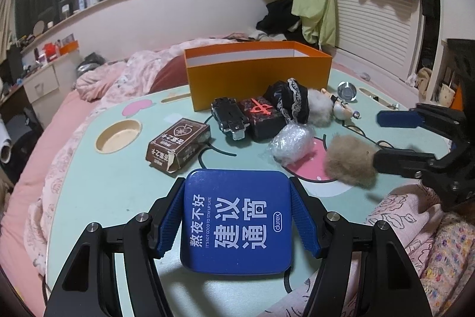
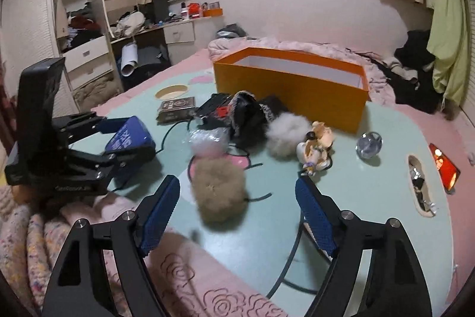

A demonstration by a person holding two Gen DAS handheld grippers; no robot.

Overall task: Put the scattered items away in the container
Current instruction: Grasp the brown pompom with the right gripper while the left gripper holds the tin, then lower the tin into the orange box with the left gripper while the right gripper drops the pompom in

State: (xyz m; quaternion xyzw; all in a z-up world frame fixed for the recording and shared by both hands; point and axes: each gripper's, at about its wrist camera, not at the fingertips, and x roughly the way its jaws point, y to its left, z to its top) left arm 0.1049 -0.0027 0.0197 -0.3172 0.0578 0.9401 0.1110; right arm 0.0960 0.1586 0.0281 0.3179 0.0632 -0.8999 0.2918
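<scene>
My left gripper [image 1: 237,216] is shut on a blue square tin [image 1: 236,223] near the table's front edge; it also shows in the right wrist view [image 2: 130,143]. My right gripper [image 2: 237,216] is open, its jaws on either side of a brown fluffy ball [image 2: 219,192], which also shows in the left wrist view [image 1: 350,164]. The orange box [image 1: 258,79] stands open at the back of the table [image 2: 291,88]. In front of it lie a brown carton [image 1: 178,143], a black device [image 1: 230,118], a dark block with a red cross [image 1: 262,116], black lace cloth [image 1: 289,100], a bubble-wrapped bundle [image 1: 292,141], a grey fluffy ball [image 2: 286,138], a figurine [image 2: 316,146] and a glass ball [image 2: 368,144].
The low mint-green table [image 1: 118,183] stands on a bed with pink bedding [image 1: 44,162]. It has a round cup hole [image 1: 118,135] at the left. A phone [image 2: 443,168] lies at the right edge. A pink floral blanket [image 2: 184,272] covers the front edge.
</scene>
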